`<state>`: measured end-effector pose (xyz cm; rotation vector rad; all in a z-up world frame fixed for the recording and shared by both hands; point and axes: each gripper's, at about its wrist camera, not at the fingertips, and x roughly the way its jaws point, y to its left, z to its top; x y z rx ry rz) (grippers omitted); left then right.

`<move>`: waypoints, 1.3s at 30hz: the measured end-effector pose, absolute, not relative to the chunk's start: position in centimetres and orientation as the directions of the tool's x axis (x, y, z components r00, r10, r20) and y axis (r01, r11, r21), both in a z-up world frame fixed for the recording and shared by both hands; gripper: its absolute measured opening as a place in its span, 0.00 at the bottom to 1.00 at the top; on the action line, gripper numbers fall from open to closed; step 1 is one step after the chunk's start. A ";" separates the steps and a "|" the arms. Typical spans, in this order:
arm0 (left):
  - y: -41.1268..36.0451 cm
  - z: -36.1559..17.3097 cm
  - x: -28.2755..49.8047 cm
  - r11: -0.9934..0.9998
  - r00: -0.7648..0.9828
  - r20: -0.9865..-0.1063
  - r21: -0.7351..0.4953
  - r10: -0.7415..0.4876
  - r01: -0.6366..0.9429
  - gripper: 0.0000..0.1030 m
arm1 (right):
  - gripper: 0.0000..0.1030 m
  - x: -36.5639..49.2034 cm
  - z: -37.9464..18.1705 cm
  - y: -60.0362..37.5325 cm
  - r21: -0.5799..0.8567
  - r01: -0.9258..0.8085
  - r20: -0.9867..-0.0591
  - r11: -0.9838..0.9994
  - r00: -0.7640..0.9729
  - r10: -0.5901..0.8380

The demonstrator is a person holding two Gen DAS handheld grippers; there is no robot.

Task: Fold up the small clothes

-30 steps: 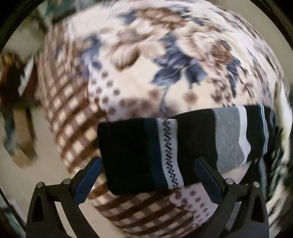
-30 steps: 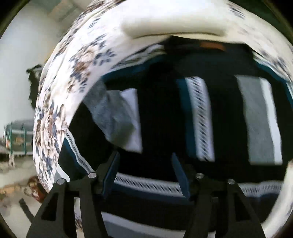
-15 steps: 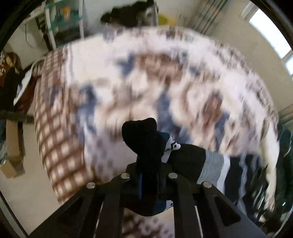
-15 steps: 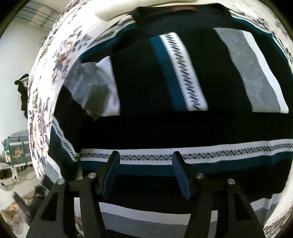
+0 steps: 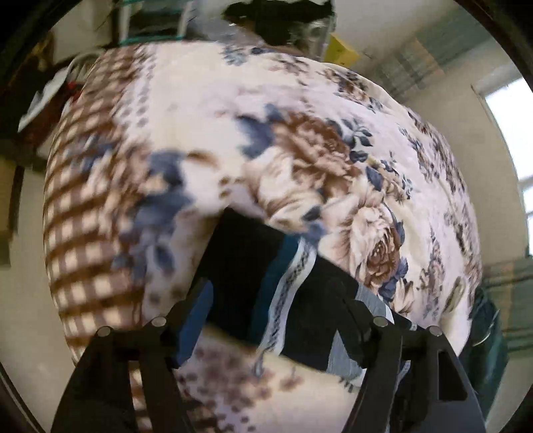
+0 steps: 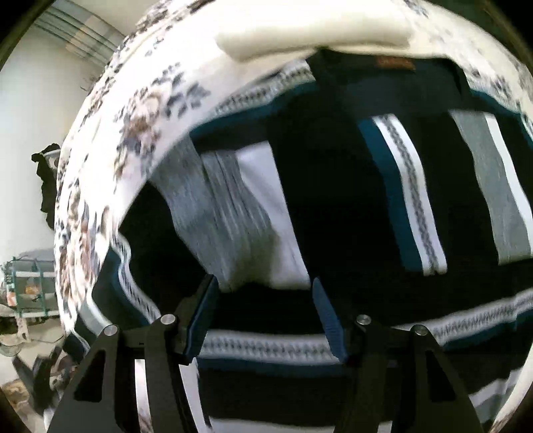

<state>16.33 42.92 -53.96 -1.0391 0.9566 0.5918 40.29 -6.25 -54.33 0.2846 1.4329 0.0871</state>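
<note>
A black sweater with teal, white and grey stripes lies on a floral blanket. In the left wrist view its sleeve (image 5: 263, 273) stretches across the blanket (image 5: 299, 150), and my left gripper (image 5: 271, 299) is open just above it, holding nothing. In the right wrist view the sweater body (image 6: 349, 200) fills the frame, with a grey and white sleeve (image 6: 240, 226) folded over its left side. My right gripper (image 6: 265, 299) is open, hovering over the sweater at the lower edge of that folded sleeve.
The blanket's checked border (image 5: 83, 216) falls off the bed edge at left, with floor beyond. A shelf rack (image 5: 150, 23) and dark clutter stand at the far end. A cream pillow (image 6: 313, 30) lies above the sweater collar. A window (image 5: 509, 133) is at right.
My left gripper was shut on the sleeve cuff half a second ago; it has let go and opened. The right gripper stayed open and shifted closer to the folded sleeve.
</note>
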 end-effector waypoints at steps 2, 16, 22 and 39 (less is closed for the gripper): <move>42.1 -55.1 15.5 0.397 0.455 -0.889 -0.435 -0.047 -0.808 0.66 | 0.58 42.2 -55.5 -4.8 0.173 0.087 -0.977 0.981 0.142 0.160; 40.8 -57.0 14.5 0.384 0.439 -0.895 -0.432 -0.076 -0.816 0.66 | 0.18 45.4 -56.1 -1.2 0.259 -0.073 -0.953 0.963 0.141 0.267; 40.7 -58.3 14.3 0.307 0.482 -0.868 -0.494 -0.120 -0.813 0.66 | 0.36 45.0 -54.9 0.1 0.238 -0.129 -0.961 0.963 0.109 0.252; 40.4 -57.3 21.3 0.444 0.444 -0.889 -0.355 0.112 -0.823 0.07 | 0.91 36.0 -53.1 -12.1 -0.128 0.104 -0.986 0.986 0.097 -0.138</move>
